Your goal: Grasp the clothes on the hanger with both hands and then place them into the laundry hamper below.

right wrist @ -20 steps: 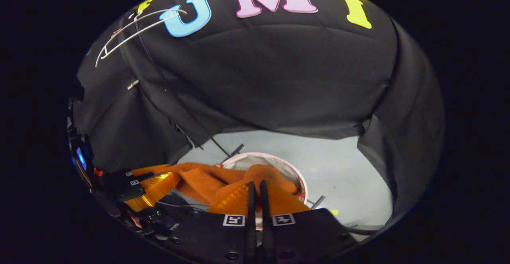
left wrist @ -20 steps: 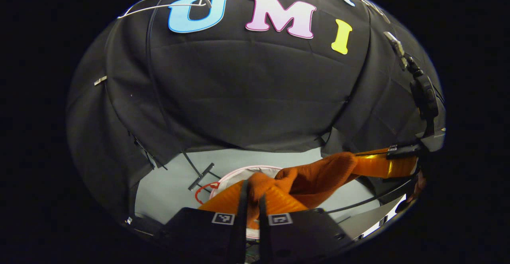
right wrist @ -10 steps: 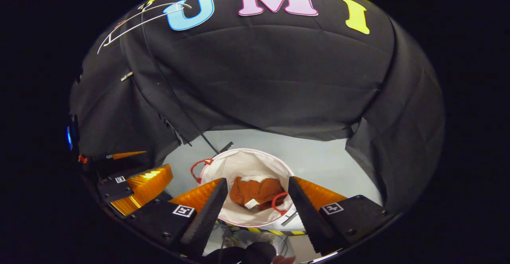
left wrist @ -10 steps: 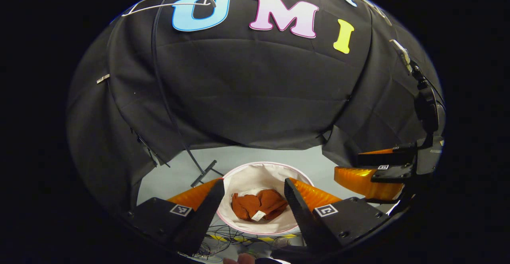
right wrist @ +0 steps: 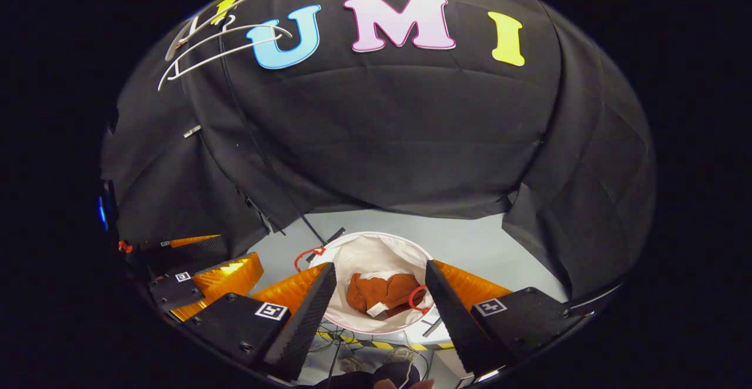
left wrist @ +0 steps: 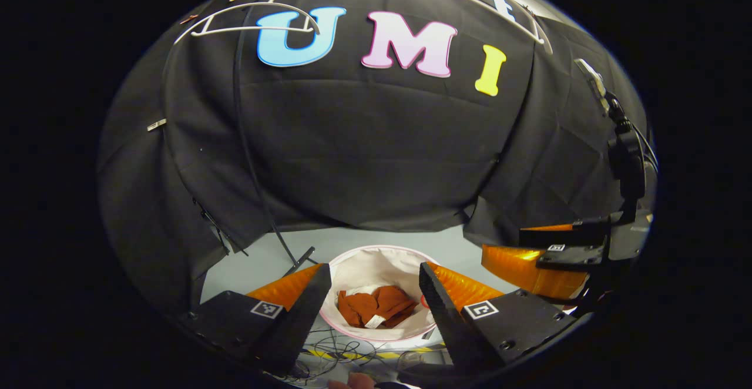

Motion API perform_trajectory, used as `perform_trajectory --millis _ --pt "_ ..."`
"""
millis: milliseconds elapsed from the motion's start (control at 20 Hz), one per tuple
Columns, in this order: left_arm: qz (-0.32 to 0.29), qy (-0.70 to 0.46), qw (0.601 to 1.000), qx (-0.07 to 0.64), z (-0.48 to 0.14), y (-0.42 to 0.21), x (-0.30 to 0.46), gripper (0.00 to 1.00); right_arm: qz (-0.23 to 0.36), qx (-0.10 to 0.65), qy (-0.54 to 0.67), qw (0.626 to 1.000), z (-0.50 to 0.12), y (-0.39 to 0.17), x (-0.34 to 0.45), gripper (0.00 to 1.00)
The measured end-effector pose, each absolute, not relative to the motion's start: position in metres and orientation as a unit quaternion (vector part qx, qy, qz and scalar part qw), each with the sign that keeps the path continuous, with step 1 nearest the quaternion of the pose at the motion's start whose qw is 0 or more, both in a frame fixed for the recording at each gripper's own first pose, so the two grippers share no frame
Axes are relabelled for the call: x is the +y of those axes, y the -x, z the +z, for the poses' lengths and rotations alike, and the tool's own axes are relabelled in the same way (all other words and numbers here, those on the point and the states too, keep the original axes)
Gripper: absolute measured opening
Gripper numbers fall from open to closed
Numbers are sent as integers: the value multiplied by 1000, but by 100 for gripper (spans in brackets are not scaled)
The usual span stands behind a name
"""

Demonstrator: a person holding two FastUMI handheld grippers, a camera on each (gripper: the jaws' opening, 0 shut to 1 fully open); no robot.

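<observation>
Now clothes (left wrist: 376, 307) crumpled in hamper (left wrist: 376, 262)

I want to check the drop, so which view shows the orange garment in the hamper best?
The right gripper view: the orange garment lies unobstructed inside the hamper. The left gripper view shows it too, slightly more crumpled.

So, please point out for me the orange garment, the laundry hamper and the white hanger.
orange garment (right wrist: 385, 291): right gripper view, middle of the crumpled cloth.
laundry hamper (right wrist: 367, 251): right gripper view, bare white inner wall at the back.
white hanger (left wrist: 247, 27): left gripper view, its lower wire bar.
</observation>
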State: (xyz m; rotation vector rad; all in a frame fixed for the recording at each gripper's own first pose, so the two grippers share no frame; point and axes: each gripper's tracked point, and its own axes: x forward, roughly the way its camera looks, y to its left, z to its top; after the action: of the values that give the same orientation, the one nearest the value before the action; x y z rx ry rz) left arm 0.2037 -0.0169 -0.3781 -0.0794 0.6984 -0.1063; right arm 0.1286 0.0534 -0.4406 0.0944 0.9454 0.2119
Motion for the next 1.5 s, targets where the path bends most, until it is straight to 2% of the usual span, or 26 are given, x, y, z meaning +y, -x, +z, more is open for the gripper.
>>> perform_trajectory --millis 400,750,800,850,900,1100,1150,1200,1250,1450,1500 --pt "0 44 978 204 -238 -196 26 95 59 298 -48 952 -290 -141 48 99" --pt "-4 16 996 89 -119 -166 40 95 39 195 -34 979 -172 -132 42 98" --pt "-5 17 997 76 -105 -161 40 92 38 182 -28 982 -160 -130 41 98" --pt "-8 18 998 60 -90 -155 40 95 36 167 -22 985 -147 -129 40 98" --pt "-5 18 999 44 -76 -150 42 92 35 150 -16 988 -131 -129 38 98" --pt "10 -4 1000 27 -47 -134 40 95 32 87 10 996 -83 -124 29 100" --pt "9 -12 1000 21 -40 -129 36 92 32 78 11 996 -72 -123 26 98" --pt "10 -18 1000 16 -35 -126 32 95 33 72 8 997 -63 -116 21 100" --pt "10 -23 1000 11 -29 -122 27 92 38 65 1 997 -56 -114 21 96" --pt "29 -26 999 4 -15 -110 9 95 59 43 -1 997 -32 -112 4 98" --pt "35 -29 999 3 -13 -107 4 92 67 40 -4 997 -29 -112 3 99"
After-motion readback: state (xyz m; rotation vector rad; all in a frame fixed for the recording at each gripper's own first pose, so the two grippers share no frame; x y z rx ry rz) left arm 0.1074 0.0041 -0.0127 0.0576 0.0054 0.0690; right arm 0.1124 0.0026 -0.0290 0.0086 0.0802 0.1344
